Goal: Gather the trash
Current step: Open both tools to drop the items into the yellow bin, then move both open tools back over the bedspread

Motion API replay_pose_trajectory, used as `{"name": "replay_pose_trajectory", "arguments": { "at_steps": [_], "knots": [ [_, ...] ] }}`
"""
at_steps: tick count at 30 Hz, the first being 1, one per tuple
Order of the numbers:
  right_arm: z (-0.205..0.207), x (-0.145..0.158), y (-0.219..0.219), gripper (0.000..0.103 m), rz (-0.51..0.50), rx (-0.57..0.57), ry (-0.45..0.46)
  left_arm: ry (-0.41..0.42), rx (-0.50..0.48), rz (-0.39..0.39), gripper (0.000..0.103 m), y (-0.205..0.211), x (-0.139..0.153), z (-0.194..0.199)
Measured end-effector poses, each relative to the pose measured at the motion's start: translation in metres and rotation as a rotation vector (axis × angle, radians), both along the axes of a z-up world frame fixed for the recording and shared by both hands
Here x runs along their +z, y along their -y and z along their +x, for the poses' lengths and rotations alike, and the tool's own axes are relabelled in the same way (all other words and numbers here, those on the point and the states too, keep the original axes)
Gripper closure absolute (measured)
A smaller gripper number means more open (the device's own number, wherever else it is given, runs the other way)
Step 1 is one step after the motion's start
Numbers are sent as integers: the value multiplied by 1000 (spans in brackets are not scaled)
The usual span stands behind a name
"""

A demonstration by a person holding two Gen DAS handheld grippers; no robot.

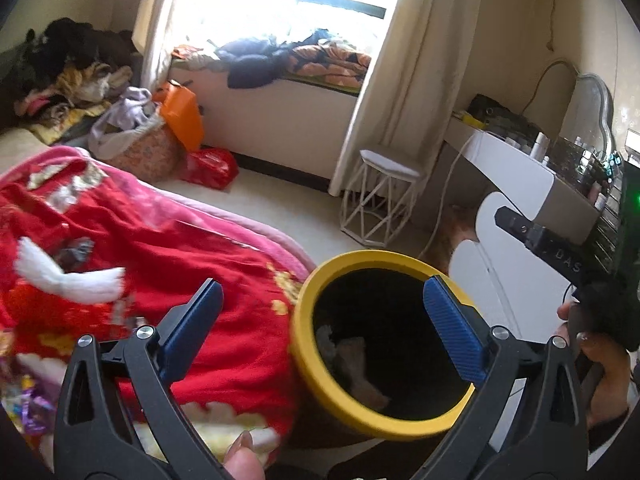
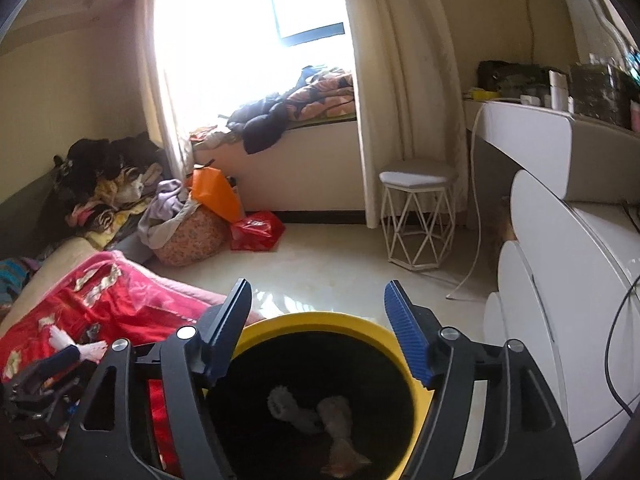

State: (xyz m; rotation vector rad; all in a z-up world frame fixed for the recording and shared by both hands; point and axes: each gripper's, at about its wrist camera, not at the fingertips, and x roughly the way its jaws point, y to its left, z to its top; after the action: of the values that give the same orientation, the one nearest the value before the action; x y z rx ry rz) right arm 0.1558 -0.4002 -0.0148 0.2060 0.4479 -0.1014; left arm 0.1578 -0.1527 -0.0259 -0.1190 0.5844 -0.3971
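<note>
A yellow-rimmed bin (image 1: pixel 320 392) with a black liner stands beside the bed; crumpled tissues (image 1: pixel 352 360) lie inside it. In the right wrist view the bin (image 2: pixel 304 322) is right below, with tissues (image 2: pixel 312 412) at its bottom. My left gripper (image 1: pixel 322 304) is open and empty, over the bin's rim and the bed edge. My right gripper (image 2: pixel 318 296) is open and empty, above the bin's mouth. A white crumpled tissue (image 1: pixel 68 276) lies on the red blanket (image 1: pixel 180 264); it also shows in the right wrist view (image 2: pixel 80 346). The right gripper's body (image 1: pixel 560 256) shows at the left view's right edge.
A white wire stool (image 2: pixel 418 220) stands by the curtain. A white dressing table (image 2: pixel 560 216) with bottles is at the right. Bags and a clothes basket (image 2: pixel 188 232) sit on the floor by the window seat. Clothes pile at the left wall.
</note>
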Motion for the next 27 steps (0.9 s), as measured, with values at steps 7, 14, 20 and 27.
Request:
{"name": "replay_pose_trajectory", "arguments": {
  "at_steps": [7,14,20,27],
  "knots": [
    [1,8,-34,33,-25,81,3,21,81,7,11,-38,5,-21],
    [-1,19,-63,32,16,178,12,56,163,26,11,-78,13,-38],
    [-1,21,-95,31,76,262,-5,71,221,39,11,-113,22,-49],
    [-6,21,-135,29,97,335,-28,59,299,9,11,-163,25,-64]
  ]
}}
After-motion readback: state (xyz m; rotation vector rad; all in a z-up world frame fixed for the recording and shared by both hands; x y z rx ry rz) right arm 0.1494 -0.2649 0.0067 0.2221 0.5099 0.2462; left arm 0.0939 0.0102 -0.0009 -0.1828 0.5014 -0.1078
